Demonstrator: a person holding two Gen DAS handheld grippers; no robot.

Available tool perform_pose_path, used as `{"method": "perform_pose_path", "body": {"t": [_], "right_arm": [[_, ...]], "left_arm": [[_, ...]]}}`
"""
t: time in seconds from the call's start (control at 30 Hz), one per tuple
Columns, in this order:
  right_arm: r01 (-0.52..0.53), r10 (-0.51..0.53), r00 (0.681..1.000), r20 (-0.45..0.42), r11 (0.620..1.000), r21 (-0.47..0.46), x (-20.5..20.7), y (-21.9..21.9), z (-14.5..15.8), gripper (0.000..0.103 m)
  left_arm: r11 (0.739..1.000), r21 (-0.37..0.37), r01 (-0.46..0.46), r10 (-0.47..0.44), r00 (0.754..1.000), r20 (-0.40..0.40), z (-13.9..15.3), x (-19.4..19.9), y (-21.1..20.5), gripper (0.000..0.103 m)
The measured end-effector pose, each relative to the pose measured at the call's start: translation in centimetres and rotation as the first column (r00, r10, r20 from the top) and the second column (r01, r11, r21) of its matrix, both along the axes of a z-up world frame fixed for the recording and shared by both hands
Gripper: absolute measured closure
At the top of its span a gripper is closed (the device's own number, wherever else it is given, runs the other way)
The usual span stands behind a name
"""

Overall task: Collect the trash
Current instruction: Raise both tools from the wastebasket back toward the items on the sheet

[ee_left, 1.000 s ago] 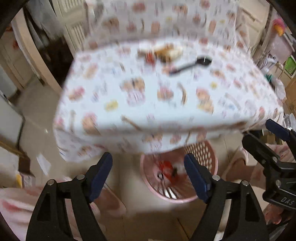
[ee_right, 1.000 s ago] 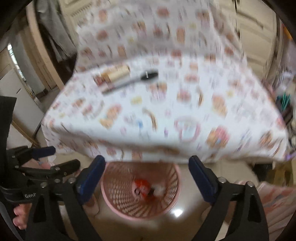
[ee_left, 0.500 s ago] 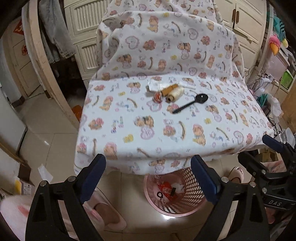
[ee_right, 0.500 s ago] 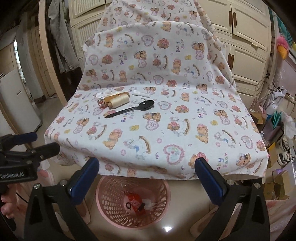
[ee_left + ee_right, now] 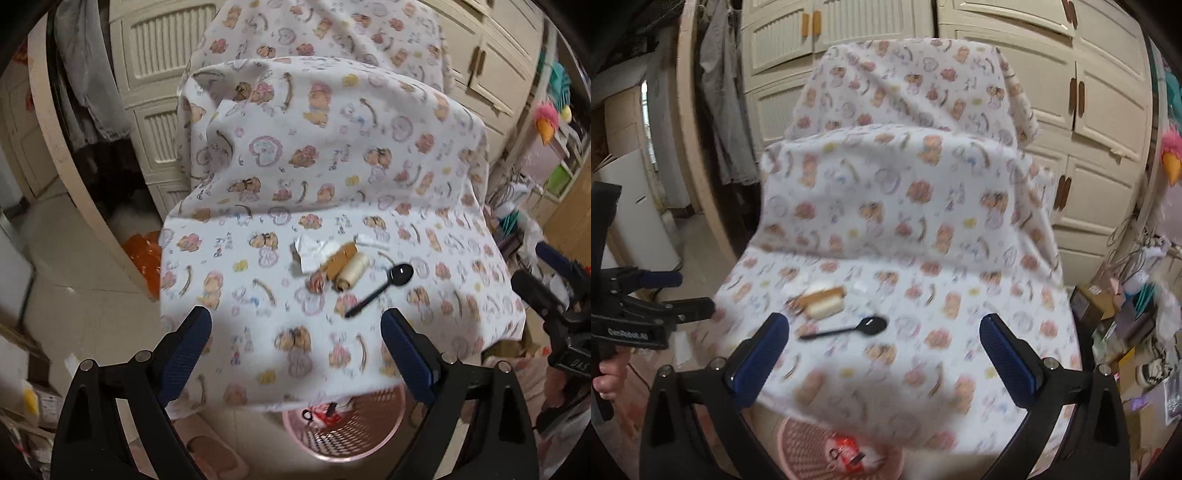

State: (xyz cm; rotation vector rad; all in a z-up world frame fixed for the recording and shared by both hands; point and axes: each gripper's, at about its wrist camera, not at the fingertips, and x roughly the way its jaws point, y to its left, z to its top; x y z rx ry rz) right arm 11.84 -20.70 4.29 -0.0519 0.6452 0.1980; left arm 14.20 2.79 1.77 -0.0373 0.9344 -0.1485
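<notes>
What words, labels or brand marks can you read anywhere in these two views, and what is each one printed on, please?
"DAS": white letters, cut off at the frame edge, on the right gripper body seen from the left wrist.
White lettering on the left gripper body in the right wrist view: too blurred to read.
Small script on the printed cloth: too blurred.
Red wrapper in the pink basket: unreadable.
</notes>
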Motion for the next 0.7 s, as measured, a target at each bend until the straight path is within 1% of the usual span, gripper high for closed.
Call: {"method": "perform_pose_path", "body": {"t": [0.07,0.13,0.2,0.23,0.27,0.33,0.37,0.43,0.53,0.6,0.63,0.67,0.7], "right_arm": [[0.015,-0.015,1.0,-0.01,1.0,0.011,0.7,-0.5,-0.9,0.0],[0.029,-0.028,0.999,-0.028,0.999,0.021,1.3,-0.9,-2.4,0.0],[0.05,-0.049,0.996,-0.069,0.999,0.011,2.0,-1.1,-4.5,0.0],[0.053,-0.052,0.993,-0.102,0.999,0.008,2.5,-0.9,-5.4,0.0],[0.049,-0.047,0.992,-0.121,0.999,0.011,2.9,-0.9,-5.8,0.0],[0.036,-0.031,0.99,-0.134,0.999,0.033,3.6,-0.6,-6.1,0.0],[0.031,-0.026,0.991,-0.131,0.999,0.038,3.7,-0.6,-6.0,0.0],[0.027,-0.021,0.992,-0.126,0.999,0.045,3.9,-0.5,-6.0,0.0],[0.029,-0.021,0.99,-0.143,0.998,0.06,4.2,-0.5,-6.3,0.0],[0.031,-0.02,0.988,-0.15,0.997,0.069,4.4,-0.4,-6.4,0.0],[0.031,-0.02,0.988,-0.153,0.997,0.072,4.4,-0.4,-6.4,0.0],[0.033,-0.021,0.988,-0.153,0.997,0.073,4.5,-0.4,-6.4,0.0],[0.035,-0.024,0.988,-0.151,0.997,0.073,4.5,-0.4,-6.4,0.0]], "left_arm": [[1.0,-0.02,-0.023,0.023,1.0,-0.01,-0.7,0.8,0.5,0.011],[0.999,-0.039,-0.026,0.025,0.999,-0.02,-1.7,1.4,0.8,0.012],[0.999,-0.037,-0.025,0.024,0.999,-0.044,-3.0,2.1,0.8,0.019],[0.999,-0.035,-0.023,0.022,0.998,-0.051,-3.4,2.3,0.7,0.026],[0.999,-0.029,-0.017,0.015,0.998,-0.056,-3.9,2.6,0.6,0.031],[1.0,-0.011,-0.001,0.001,0.999,-0.054,-4.8,2.9,0.2,0.034],[1.0,0.009,0.004,-0.004,0.998,-0.057,-5.3,3.1,-0.1,0.039],[0.999,0.031,0.016,-0.014,0.998,-0.065,-6.1,3.6,-0.8,0.046],[0.998,0.039,0.038,-0.037,0.999,-0.039,-6.3,4.3,-1.9,0.046],[0.998,0.034,0.046,-0.045,0.999,-0.023,-6.4,4.7,-2.5,0.048],[0.999,0.022,0.046,-0.046,0.999,-0.019,-6.6,4.9,-2.7,0.051],[0.999,0.01,0.039,-0.038,0.999,-0.015,-6.9,5.1,-2.8,0.057],[1.0,-0.012,0.024,-0.024,1.0,-0.015,-7.1,5.3,-2.7,0.06]]}}
